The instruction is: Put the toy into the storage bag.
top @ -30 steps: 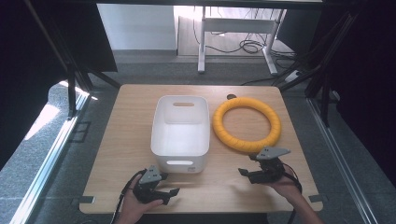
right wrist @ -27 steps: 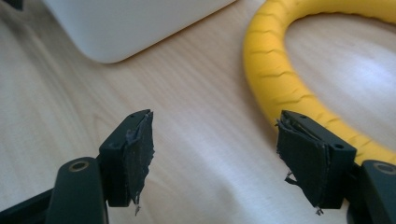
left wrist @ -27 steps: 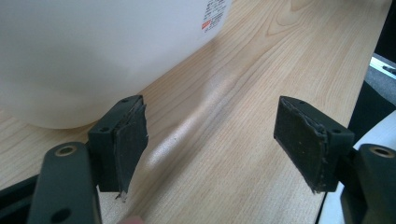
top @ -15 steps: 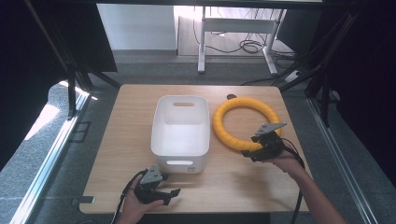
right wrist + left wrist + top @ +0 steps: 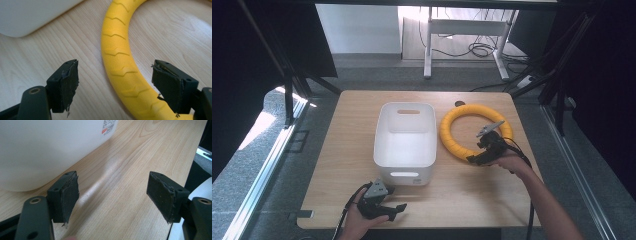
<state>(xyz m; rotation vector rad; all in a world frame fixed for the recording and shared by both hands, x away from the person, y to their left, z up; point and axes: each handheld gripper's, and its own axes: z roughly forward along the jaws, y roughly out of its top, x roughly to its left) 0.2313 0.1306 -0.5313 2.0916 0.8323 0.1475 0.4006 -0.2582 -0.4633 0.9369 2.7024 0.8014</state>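
Note:
A yellow ridged ring (image 5: 455,140) lies flat on the wooden table (image 5: 472,190), right of a white plastic bin (image 5: 404,150). My right gripper (image 5: 474,159) hovers at the ring's near rim, open, its jaws straddling the yellow ring (image 5: 120,65) with wood showing on both sides. My left gripper (image 5: 399,210) rests near the table's front edge just in front of the bin, open with nothing between its pads (image 5: 68,195). The white bin (image 5: 45,147) curves close above the left gripper (image 5: 113,195) in that view. The right gripper (image 5: 117,85) holds nothing.
The bin is empty, with handle slots at both ends. Its corner (image 5: 30,15) lies left of the ring. Table edges drop to grey floor on all sides. A white desk frame with cables (image 5: 472,47) stands beyond the far edge.
My right gripper has moved forward from the front of the table to the ring's near rim, staying open. The left gripper has stayed in place.

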